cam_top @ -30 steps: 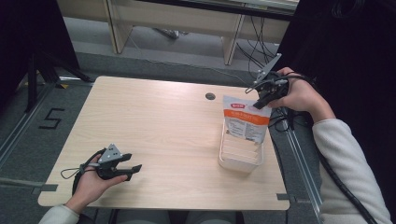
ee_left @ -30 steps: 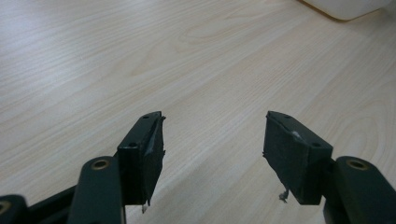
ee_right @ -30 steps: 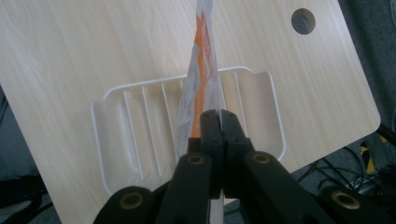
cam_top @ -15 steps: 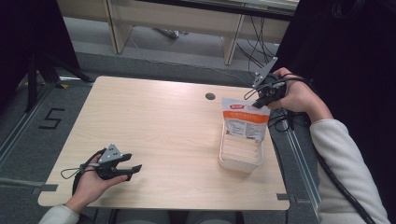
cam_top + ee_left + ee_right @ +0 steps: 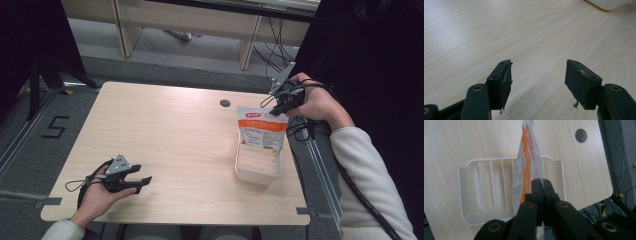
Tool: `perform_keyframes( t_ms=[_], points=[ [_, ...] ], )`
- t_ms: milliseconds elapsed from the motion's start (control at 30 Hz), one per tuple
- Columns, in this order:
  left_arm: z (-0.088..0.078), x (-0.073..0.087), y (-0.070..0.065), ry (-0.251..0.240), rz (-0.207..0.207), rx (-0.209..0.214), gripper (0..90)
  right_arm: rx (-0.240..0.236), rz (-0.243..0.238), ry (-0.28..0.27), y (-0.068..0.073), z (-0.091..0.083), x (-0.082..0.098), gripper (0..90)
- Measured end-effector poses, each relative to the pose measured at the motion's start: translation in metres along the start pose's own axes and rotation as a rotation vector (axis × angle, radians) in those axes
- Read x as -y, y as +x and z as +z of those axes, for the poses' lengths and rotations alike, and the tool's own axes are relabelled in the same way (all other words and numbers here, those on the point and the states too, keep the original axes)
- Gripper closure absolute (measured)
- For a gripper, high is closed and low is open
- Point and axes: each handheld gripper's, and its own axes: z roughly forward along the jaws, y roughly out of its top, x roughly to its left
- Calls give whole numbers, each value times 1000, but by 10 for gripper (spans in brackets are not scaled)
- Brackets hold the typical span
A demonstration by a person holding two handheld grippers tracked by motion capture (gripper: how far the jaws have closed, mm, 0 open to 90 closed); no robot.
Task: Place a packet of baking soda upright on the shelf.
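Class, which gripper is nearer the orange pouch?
Right. The right gripper is clamped on the pouch top edge over the tray; the left gripper rests far across the table, jaws open.

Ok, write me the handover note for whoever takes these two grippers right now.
Right gripper: jaws shut on the top edge of the orange and white pouch, which it holds upright at the far right of the table.
Left gripper: jaws open with nothing between them, low over the near left part of the table.
Things: the pouch's lower end hangs inside the white slotted tray, at its far end; whether it touches the tray's bottom is unclear.
Done: pouch gripped and brought over the tray.
Left: probably lower the pouch into a slot, then let go.
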Motion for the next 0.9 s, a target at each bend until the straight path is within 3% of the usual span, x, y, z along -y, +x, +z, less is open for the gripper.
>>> perform_keyframes(
  t_ms=[167,300,467,633,900],
  points=[
    [0,0,0,1,0,0,373,9,3,6,1,0,-1,900],
    [0,0,0,0,-5,-2,373,8,-25,0,-1,1,-2,900],
    [0,0,0,1,-5,-2,373,22,-14,12,1,2,-3,900],
    [0,0,0,0,-5,-1,373,36,-49,12,-1,2,-4,900],
    [0,0,-1,1,-4,-2,373,51,-39,4,0,0,-5,900]
  ],
)
